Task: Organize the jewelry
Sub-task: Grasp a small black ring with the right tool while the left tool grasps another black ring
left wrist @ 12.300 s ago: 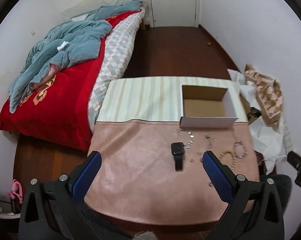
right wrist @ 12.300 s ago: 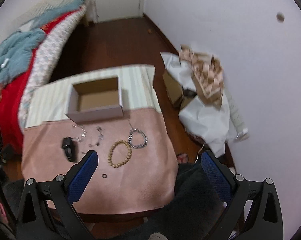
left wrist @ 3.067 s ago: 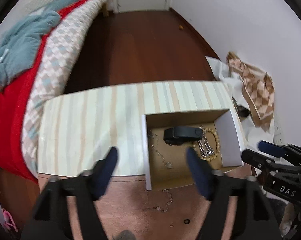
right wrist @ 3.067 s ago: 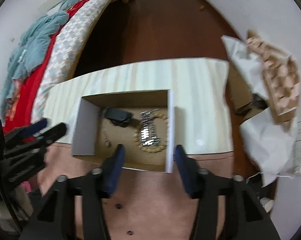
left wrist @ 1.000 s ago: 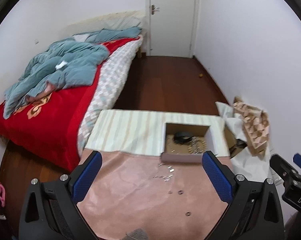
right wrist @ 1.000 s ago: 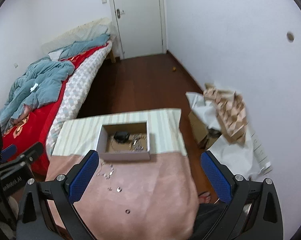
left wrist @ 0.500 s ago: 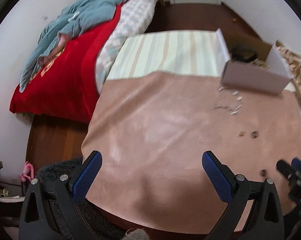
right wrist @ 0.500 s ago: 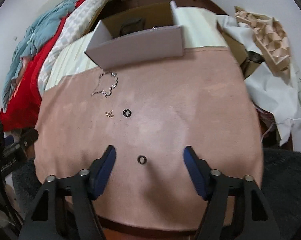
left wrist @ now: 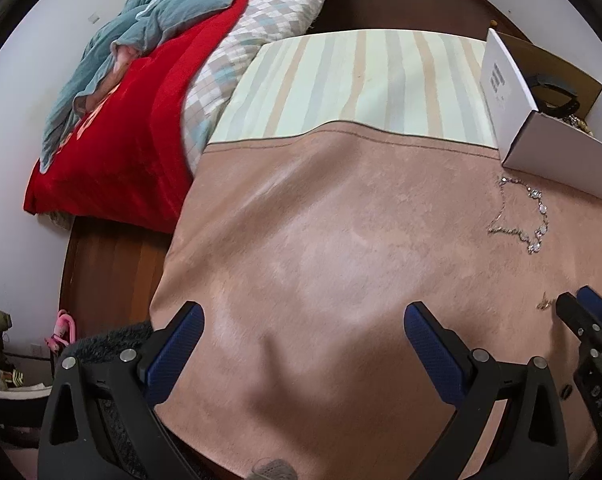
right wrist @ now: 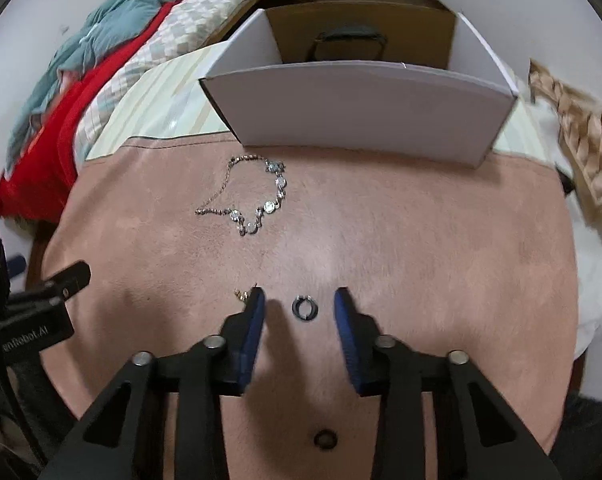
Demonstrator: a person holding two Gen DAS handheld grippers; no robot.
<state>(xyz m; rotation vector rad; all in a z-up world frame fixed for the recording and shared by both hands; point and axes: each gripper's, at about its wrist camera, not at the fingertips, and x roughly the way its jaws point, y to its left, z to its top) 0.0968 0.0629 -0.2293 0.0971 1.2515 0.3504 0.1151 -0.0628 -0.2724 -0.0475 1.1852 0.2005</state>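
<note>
A small dark ring (right wrist: 305, 307) lies on the pink cloth between the open fingers of my right gripper (right wrist: 299, 300), which is low over the table. A second dark ring (right wrist: 325, 439) lies below it, between the gripper arms. A tiny gold earring (right wrist: 241, 293) sits by the left fingertip. A crystal chain bracelet (right wrist: 257, 196) lies in front of the white cardboard box (right wrist: 357, 100), which holds a black watch (right wrist: 347, 40). My left gripper (left wrist: 304, 322) is open and empty over bare cloth; the bracelet (left wrist: 525, 216) and box (left wrist: 549, 148) are at its right.
The table has a pink cloth (left wrist: 341, 260) in front and a striped cloth (left wrist: 361, 80) behind. A bed with red and teal bedding (left wrist: 133, 80) stands to the left. Crumpled paper and a patterned bag (right wrist: 581, 132) lie right of the table.
My right gripper has dropped down and forward so its fingers now straddle the farther dark ring, and they stand closer together. My left gripper has moved lower and leftward over the cloth.
</note>
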